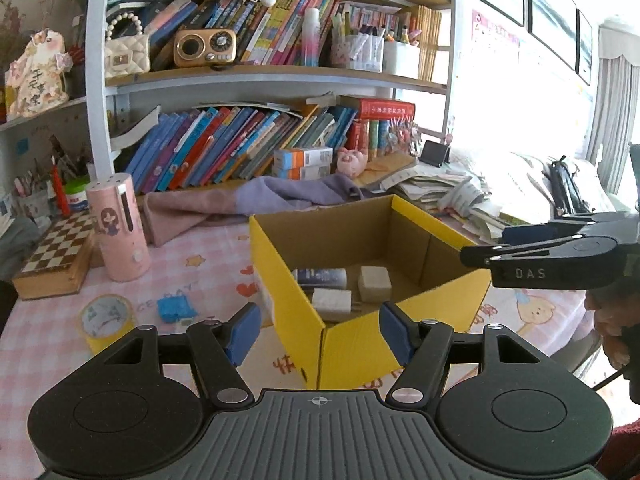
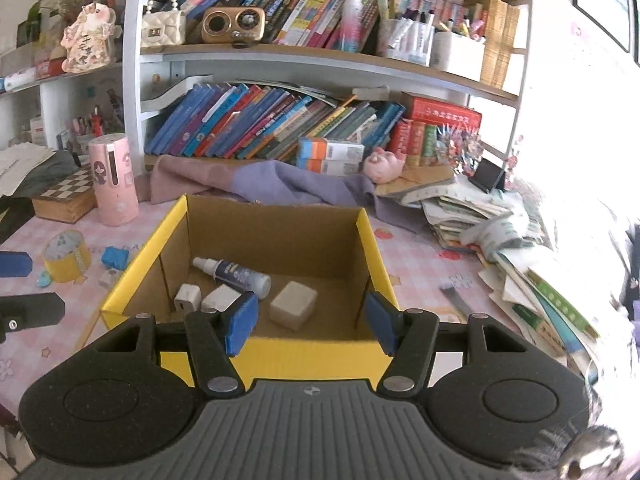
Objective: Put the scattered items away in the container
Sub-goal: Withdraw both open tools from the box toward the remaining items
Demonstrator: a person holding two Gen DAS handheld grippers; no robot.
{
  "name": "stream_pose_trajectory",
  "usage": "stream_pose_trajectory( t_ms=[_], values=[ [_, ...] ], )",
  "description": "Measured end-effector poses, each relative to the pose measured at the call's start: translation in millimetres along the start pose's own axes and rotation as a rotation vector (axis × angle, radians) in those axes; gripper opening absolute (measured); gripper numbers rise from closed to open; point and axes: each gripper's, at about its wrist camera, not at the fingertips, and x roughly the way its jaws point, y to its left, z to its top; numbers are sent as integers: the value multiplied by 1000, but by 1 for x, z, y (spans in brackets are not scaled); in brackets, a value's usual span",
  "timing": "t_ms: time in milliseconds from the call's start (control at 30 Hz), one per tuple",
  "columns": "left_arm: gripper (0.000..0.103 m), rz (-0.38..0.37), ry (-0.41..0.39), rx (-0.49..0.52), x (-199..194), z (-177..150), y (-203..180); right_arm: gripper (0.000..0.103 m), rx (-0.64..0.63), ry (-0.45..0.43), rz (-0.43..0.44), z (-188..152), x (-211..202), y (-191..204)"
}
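A yellow cardboard box (image 1: 352, 340) stands open on the pink checked table. In it lie a spray bottle (image 2: 236, 274), a white charger (image 2: 187, 298), a white block (image 2: 220, 298) and a beige block (image 2: 293, 308). My left gripper (image 1: 320, 332) is open and holds nothing, hovering before the box's near corner. My right gripper (image 2: 310, 320) is open too, above the box's front wall (image 2: 280, 354), nothing between its blue pads. Left of the box lie a yellow tape roll (image 1: 105, 320), a blue item (image 1: 174, 308) and a small white piece (image 2: 108, 278).
A pink cylinder (image 1: 118, 232) and a chessboard box (image 1: 56, 260) stand at the left. A purple cloth (image 1: 280, 196) lies behind the box. Piled papers and books (image 2: 500, 232) crowd the right side. Bookshelves rise at the back. A small metal piece (image 2: 456, 298) lies right of the box.
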Motion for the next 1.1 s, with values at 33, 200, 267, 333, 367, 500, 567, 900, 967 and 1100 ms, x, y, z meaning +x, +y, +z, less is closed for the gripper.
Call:
stream_pose_trajectory(
  t_ms=[33, 200, 267, 333, 367, 500, 567, 900, 967, 1100],
  values=[
    [67, 0, 2, 1, -2, -2, 1, 58, 5, 3, -3, -2, -3, 2],
    [67, -3, 9, 13, -12, -10, 3, 59, 12, 3, -8, -14, -17, 19],
    [68, -3, 10, 21, -17, -15, 4, 60, 22, 7, -11, -19, -21, 25],
    [71, -2, 9, 30, -22, -20, 4, 60, 34, 16, -15, -24, -25, 30],
    [73, 0, 9, 32, -23, -22, 4, 60, 41, 21, -17, -27, -26, 33],
    [74, 0, 25, 25, -30, -32, 8, 62, 53, 44, -21, -38, -32, 47],
    [74, 7, 35, 24, -34, -38, 10, 63, 54, 51, -21, -44, -35, 54],
    [80, 39, 73, -14, -53, -62, 31, 65, 56, 99, 13, -64, -47, 89],
    [80, 44, 76, -21, -57, -66, 35, 65, 53, 105, 22, -66, -50, 95],
    [80, 55, 82, -30, -65, -72, 41, 66, 46, 113, 40, -68, -52, 107]
  ],
)
